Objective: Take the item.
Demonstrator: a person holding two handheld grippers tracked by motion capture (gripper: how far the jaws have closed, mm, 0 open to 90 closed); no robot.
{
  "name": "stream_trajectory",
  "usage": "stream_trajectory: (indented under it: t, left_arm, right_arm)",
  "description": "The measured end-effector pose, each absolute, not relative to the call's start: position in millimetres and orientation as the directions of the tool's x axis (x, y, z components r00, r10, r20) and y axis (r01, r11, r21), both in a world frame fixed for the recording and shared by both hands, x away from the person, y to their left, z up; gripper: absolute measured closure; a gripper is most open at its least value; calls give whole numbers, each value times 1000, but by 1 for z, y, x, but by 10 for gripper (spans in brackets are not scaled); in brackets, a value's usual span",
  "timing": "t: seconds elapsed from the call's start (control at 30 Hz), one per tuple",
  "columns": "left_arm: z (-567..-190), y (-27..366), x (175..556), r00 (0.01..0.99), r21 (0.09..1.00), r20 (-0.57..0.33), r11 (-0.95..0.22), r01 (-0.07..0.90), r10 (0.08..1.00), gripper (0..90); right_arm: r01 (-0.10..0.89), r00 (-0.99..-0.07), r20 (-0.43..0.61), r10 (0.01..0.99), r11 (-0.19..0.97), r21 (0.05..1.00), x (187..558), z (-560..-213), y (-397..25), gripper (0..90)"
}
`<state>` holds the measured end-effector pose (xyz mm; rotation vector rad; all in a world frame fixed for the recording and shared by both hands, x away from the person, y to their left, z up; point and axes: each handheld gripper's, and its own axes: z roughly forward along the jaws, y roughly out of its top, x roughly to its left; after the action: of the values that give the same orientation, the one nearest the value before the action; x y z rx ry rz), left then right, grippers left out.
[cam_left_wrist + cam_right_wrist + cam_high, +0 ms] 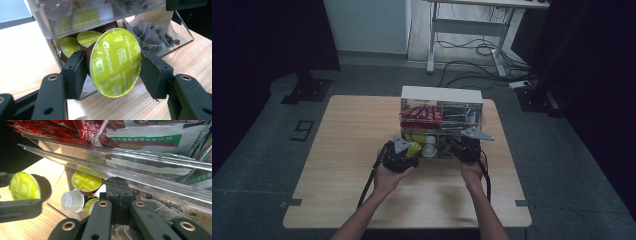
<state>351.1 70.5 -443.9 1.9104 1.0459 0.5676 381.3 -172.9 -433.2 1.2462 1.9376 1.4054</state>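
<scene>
Left gripper (113, 67) has its fingers (75, 72) clamped on the rim of a green-lidded coffee capsule (115, 62), held just clear of the clear organiser's (442, 122) lower bin opening, above the counter (347, 145). Judged step: extraction of one capsule, grasp complete. Next move calls for a straight withdrawal toward the person and a set-down spot. Left hand (387, 177) sits low, palm under the tool. Right gripper (117, 195), fingers pressed together with nothing visible between them, rests at the organiser's front, probably steadying it.
</scene>
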Motion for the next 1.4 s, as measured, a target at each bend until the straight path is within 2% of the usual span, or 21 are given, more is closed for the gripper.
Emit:
stream_trajectory:
  t: [0.4, 1.4]
  left_arm:
    - [-446, 96, 346, 520, 847, -42, -246, 472, 853, 401]
    - [-472, 164, 333, 453, 814, -40, -234, 531, 890, 401]
  right_arm:
    - [406, -495, 145, 857, 81, 910, 382, -434, -171, 891]
    - [407, -495, 124, 860, 104, 907, 382, -432, -170, 892]
